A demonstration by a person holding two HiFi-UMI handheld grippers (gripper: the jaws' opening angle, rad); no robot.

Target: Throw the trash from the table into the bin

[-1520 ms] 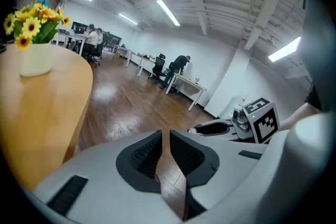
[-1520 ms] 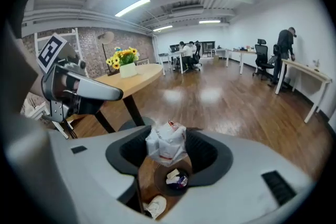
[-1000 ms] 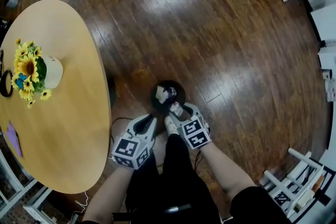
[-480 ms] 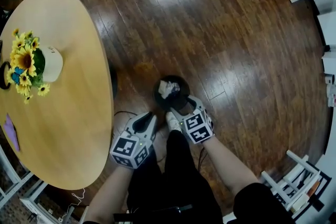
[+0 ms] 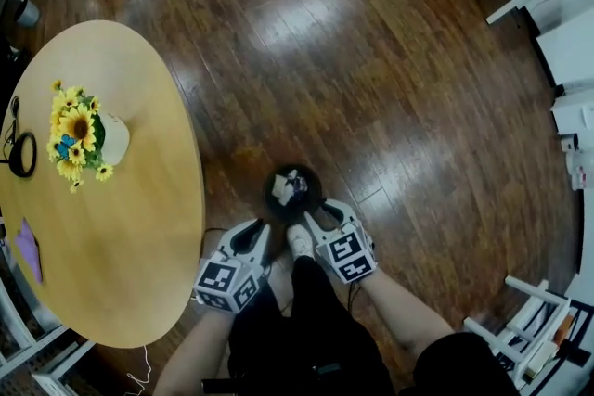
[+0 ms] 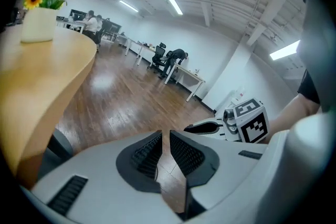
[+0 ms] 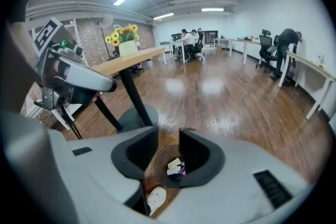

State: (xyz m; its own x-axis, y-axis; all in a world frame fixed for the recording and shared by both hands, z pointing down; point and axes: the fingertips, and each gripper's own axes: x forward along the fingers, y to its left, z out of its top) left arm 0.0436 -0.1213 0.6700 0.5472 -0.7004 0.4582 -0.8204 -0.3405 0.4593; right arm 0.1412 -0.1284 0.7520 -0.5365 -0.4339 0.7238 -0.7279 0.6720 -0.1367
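Note:
A small black bin (image 5: 275, 197) stands on the wood floor just in front of my feet, with crumpled white and coloured trash (image 5: 293, 185) inside it. My right gripper (image 5: 316, 220) hangs above the bin's near rim. Its jaws have just been closing, they still stand apart, and nothing is between them. Through that gap in the right gripper view (image 7: 168, 136) I look down into the bin (image 7: 157, 162) and onto the trash (image 7: 175, 167). My left gripper (image 5: 252, 236) is beside the bin on the left, shut and empty (image 6: 165, 136).
The round wooden table (image 5: 139, 227) fills the left, carrying a white pot of sunflowers (image 5: 113, 138), a purple scrap (image 5: 26, 248) and a black cable loop (image 5: 20, 153). My white shoe (image 5: 299, 241) is between the grippers. White furniture (image 5: 520, 320) stands at the lower right.
A small piece at the right gripper's tips a second ago is gone from them. Both grippers have lifted a little above the bin, and the right jaws opened wide and then narrowed.

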